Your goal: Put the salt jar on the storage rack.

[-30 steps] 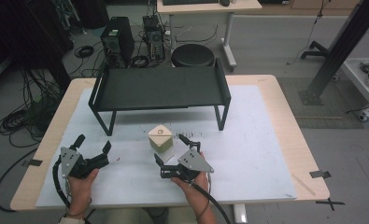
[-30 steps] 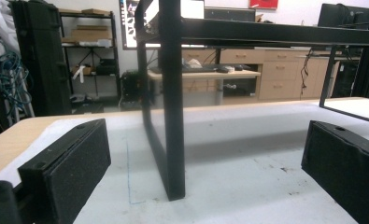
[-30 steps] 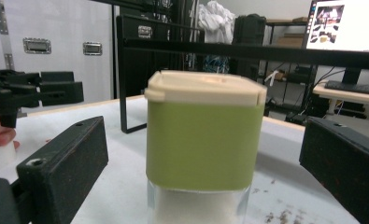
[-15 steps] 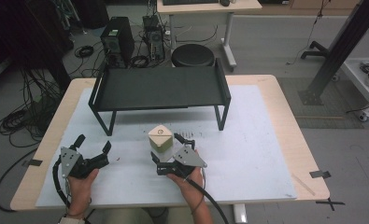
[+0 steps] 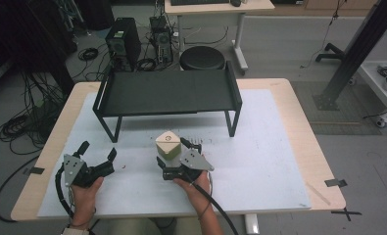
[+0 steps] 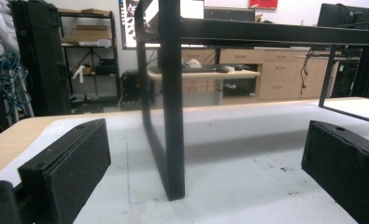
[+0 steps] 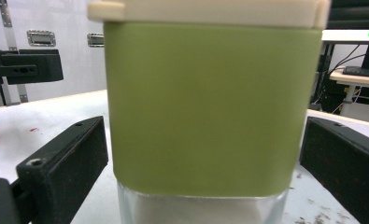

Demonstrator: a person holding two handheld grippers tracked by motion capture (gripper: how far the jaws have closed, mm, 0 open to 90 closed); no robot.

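Item: green-sleeved jar (image 5: 168,144), cream lid, standing on the bench (image 5: 259,161) before the black rack (image 5: 166,93), sitting between the spread right tongs (image 7: 201,154). Left tongs (image 5: 99,155) idling open, apart. Risk: closing off-centre is likely tipping or skidding the jar.

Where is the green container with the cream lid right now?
In the high view the container stands on the white mat in front of the black shelf, near the table's middle. It sits between the open jaws of the right gripper, not yet clamped.
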